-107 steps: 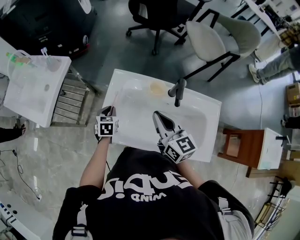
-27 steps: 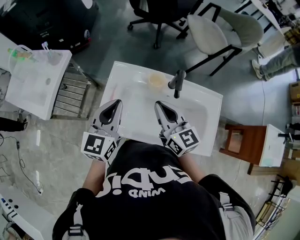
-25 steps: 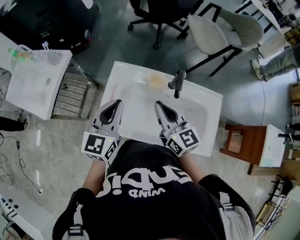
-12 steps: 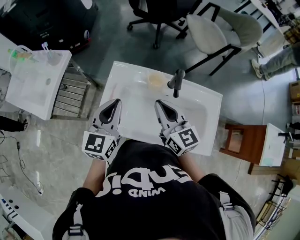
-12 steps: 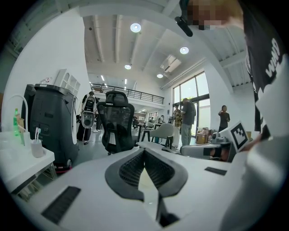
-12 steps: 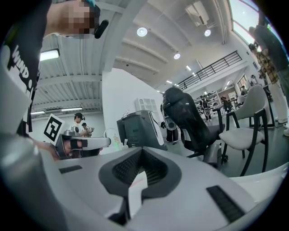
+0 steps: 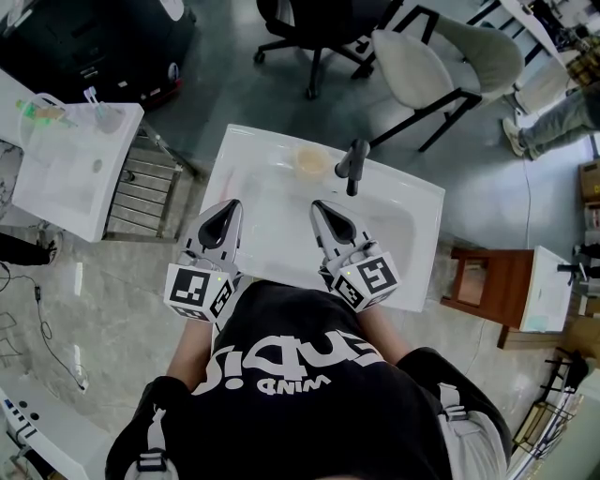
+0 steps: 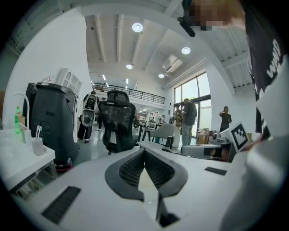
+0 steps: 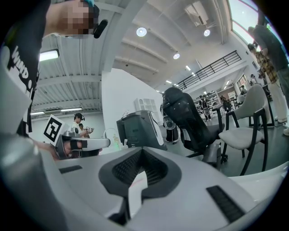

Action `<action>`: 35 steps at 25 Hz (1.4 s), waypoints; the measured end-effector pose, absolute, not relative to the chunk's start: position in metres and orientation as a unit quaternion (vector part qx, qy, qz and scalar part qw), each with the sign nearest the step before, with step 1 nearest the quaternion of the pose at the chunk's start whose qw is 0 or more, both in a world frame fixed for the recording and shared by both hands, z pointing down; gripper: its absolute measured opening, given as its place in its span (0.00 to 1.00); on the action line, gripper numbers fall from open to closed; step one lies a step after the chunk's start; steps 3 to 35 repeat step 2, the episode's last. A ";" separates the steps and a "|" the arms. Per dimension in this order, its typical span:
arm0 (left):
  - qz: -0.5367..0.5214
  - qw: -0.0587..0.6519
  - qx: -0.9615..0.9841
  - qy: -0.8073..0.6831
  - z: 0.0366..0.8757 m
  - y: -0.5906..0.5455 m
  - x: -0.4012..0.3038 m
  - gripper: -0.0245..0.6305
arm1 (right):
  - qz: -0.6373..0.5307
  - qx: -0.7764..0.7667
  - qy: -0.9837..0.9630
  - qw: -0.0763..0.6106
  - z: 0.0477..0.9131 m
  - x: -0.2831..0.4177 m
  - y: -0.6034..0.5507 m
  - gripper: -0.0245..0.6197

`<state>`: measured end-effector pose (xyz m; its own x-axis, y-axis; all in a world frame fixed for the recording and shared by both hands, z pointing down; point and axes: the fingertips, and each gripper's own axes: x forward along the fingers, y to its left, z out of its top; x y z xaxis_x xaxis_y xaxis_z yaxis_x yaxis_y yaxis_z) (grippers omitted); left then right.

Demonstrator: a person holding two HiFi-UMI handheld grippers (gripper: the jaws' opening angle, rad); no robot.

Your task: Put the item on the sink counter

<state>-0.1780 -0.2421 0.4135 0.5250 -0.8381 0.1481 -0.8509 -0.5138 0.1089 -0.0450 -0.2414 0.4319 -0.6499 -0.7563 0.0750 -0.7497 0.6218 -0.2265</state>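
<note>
Grey floor around a white sink desk [image 7: 421, 201]. Over its near edge, left hand-held gripper [image 7: 228, 208] and right hand-held gripper [image 7: 321, 208], each pressed together on nothing. Yellowish item [image 7: 310, 160] on the back rim beside the tap [image 7: 352, 163], seemingly placed already; best to withdraw without nudging it.

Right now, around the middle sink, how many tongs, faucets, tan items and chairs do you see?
tongs: 2, the left tongs and the right tongs, both shut and empty
faucet: 1
tan item: 1
chairs: 2, the black chair and the white chair
Total: 6
</note>
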 end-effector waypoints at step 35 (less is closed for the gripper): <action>0.038 0.086 0.869 -0.486 0.414 -0.242 -0.179 0.07 | -0.122 -0.418 0.900 0.015 0.433 -0.046 -0.241 0.07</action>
